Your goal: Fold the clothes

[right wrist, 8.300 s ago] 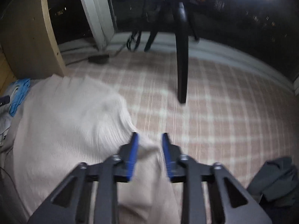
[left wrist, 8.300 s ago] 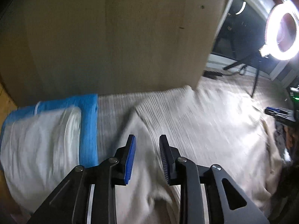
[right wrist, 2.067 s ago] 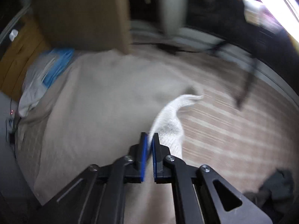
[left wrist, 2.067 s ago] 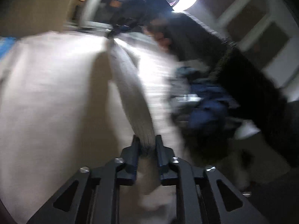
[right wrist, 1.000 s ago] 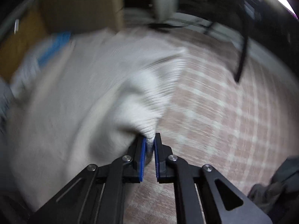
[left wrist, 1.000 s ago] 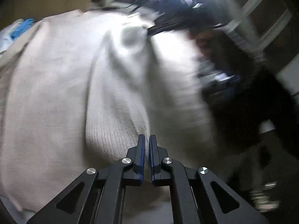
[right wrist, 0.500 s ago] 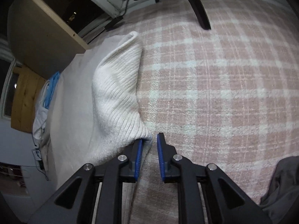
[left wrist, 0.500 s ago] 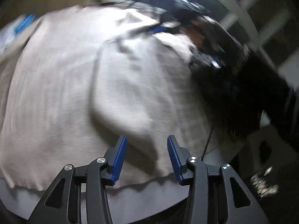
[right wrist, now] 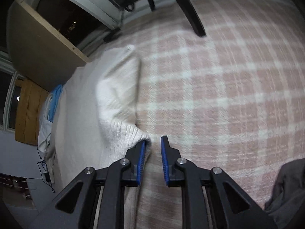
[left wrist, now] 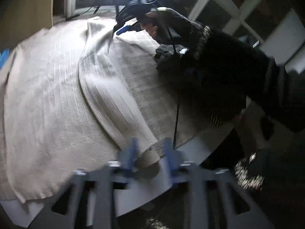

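Observation:
A cream ribbed knit sweater [left wrist: 47, 99] lies spread flat on a pink plaid blanket [right wrist: 228, 95]. One sleeve [left wrist: 114, 103] is folded over the sweater's body, its cuff just ahead of my left gripper [left wrist: 149, 150], which is open and empty. In the right wrist view the folded sleeve edge [right wrist: 122, 103] lies along the sweater's [right wrist: 80, 126] side. My right gripper [right wrist: 153, 152] is open, its left finger touching the knit fold. The right gripper also shows at the top of the left wrist view [left wrist: 125, 28], held in a hand.
A blue and white folded item [right wrist: 54, 99] lies beyond the sweater by a wooden panel [right wrist: 43, 43]. A dark grey garment [right wrist: 286, 187] lies at the blanket's right. A black stand leg [right wrist: 188, 13] rests on the blanket. The person's dark-sleeved arm [left wrist: 219, 72] reaches across.
Both grippers, shut on the sleeve a second ago, have opened and let it go. The sleeve now lies folded on the sweater. The left gripper has pulled back slightly.

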A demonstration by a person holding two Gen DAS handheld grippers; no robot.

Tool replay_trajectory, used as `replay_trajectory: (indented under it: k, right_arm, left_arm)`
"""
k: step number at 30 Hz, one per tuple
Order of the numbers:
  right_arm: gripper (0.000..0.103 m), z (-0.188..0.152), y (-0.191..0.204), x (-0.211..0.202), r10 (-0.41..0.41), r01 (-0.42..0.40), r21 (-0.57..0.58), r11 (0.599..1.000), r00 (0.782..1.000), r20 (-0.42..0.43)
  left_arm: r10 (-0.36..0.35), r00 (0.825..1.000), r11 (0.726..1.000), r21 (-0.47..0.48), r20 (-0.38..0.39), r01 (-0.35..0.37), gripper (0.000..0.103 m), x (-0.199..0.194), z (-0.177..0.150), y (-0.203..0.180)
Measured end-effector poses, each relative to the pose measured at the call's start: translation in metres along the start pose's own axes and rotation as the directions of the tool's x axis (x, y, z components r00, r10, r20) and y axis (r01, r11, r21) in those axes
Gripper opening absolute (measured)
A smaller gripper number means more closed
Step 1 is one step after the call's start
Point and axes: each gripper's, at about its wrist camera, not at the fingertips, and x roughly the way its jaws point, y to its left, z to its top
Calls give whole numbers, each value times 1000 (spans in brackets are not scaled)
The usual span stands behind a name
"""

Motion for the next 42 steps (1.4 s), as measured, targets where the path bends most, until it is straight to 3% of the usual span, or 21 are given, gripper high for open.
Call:
replay_trajectory:
  k: [3,7,8,12,14,15,16,18,20,22,23,24,30,32,34,36,38,39,40,41,42]
  right_arm:
    - [19,-10,2,-12,-117,117,-66,991,993,11]
    - [19,-26,-6,-56,-84,90,-52,995,991,102]
    - [19,-29,-7,-64,-9,14,-44,999,994,113]
    - [23,-25,6,-50,57,-52,-72,996,996,75]
    - [29,-23,13,-36,54,-49,-88,995,997,55]
    - [30,-27,14,-35,40,-34,-95,995,998,56]
    - [30,-25,16,-29,27,-22,-99,995,998,56]
    - [26,-21,24,-15,2,3,-110,994,999,53]
    - [8,-17,30,-3,-66,73,-149,986,996,52]
    - [5,-17,29,-12,-78,88,-158,983,995,66]
    - [5,-15,24,-17,-95,107,-146,983,992,88]
    - [5,-12,21,-18,-107,119,-134,984,990,93]
    - [9,-13,5,-28,-15,21,-83,996,997,80]
    - [12,-18,2,-40,37,-30,-76,997,995,95]
    - [19,-21,3,-45,56,-46,-97,994,993,101]
    - [24,-21,1,-43,48,-39,-98,994,994,96]
    - [24,-18,6,-33,57,-50,-88,995,995,78]
    - [24,-16,9,-27,62,-56,-83,995,996,69]
    - [24,-18,9,-26,61,-56,-91,994,996,63]
    - [24,-19,11,-23,51,-45,-98,994,997,57]
    - [24,-19,13,-20,40,-34,-106,994,998,51]
  left_arm:
    - [58,998,998,-8,-12,-58,46,1,-8,11]
    - [111,993,991,-74,-29,-113,45,16,-16,33]
    - [103,994,989,-105,-39,-106,44,24,-18,42]
    - [41,996,980,-191,-82,-56,35,61,-17,54]
    - [47,998,980,-193,-46,-55,34,63,-11,52]
    - [29,999,978,-206,-40,-37,22,66,-9,53]
    - [13,999,974,-227,-37,-21,3,68,-8,55]
    - [-14,999,967,-253,-32,6,3,68,-8,59]
    - [-37,999,963,-269,-20,30,3,59,-8,61]
    - [-26,1000,964,-263,-2,24,3,42,-12,63]
    - [17,1000,968,-252,8,-14,3,36,-14,64]
    - [72,997,969,-240,6,-68,3,33,-17,66]
    - [162,986,957,-236,-38,-166,14,34,-24,65]
    - [161,987,966,-209,17,-154,22,21,-23,53]
    - [118,992,985,-135,44,-111,41,22,-20,35]
    - [101,995,994,-31,11,-100,41,43,-17,14]
    - [126,992,992,12,-23,-126,41,60,-16,11]
    - [144,989,989,24,-36,-143,38,67,-16,13]
    - [148,988,989,18,-35,-148,25,70,-16,16]
    - [152,988,988,11,-34,-151,20,73,-15,20]
    - [119,992,993,-17,-32,-120,4,71,-13,27]
